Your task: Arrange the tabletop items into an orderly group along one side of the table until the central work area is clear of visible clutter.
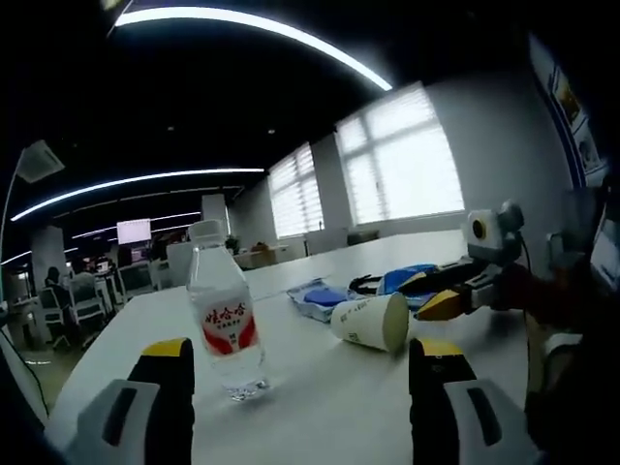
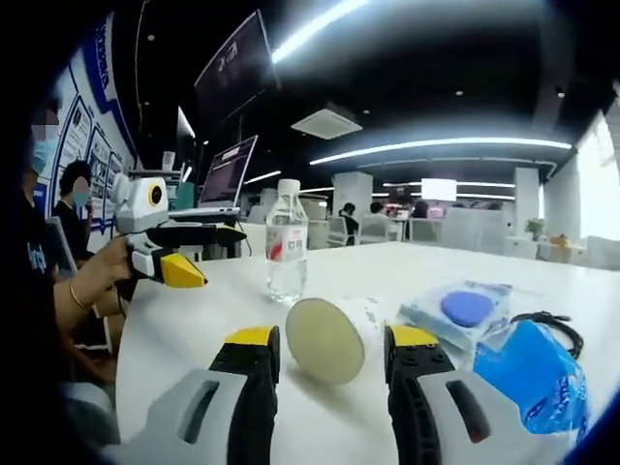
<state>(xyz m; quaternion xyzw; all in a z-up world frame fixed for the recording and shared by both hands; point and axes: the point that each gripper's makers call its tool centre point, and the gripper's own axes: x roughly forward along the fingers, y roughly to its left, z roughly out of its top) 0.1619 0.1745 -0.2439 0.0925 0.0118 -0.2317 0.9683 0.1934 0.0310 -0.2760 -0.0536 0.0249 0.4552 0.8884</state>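
- Right gripper view: the right gripper (image 2: 323,363) is spread open with its yellow-tipped jaws either side of a white paper cup lying on its side (image 2: 329,338), not clamped yet as far as I can tell.
- Cup's long axis runs straight away from the jaws, round base facing the camera, mouth toward the far edge of the white table (image 2: 194,320).
- Looks like the grab-the-cup step; next move needs a gentle squeeze, paper crushes easily.
- Left gripper view: the left gripper (image 1: 300,373) is open too, empty, near the upright clear plastic water bottle with a red label (image 1: 225,325).
- Blue packets (image 2: 467,308) sit beyond the cup.
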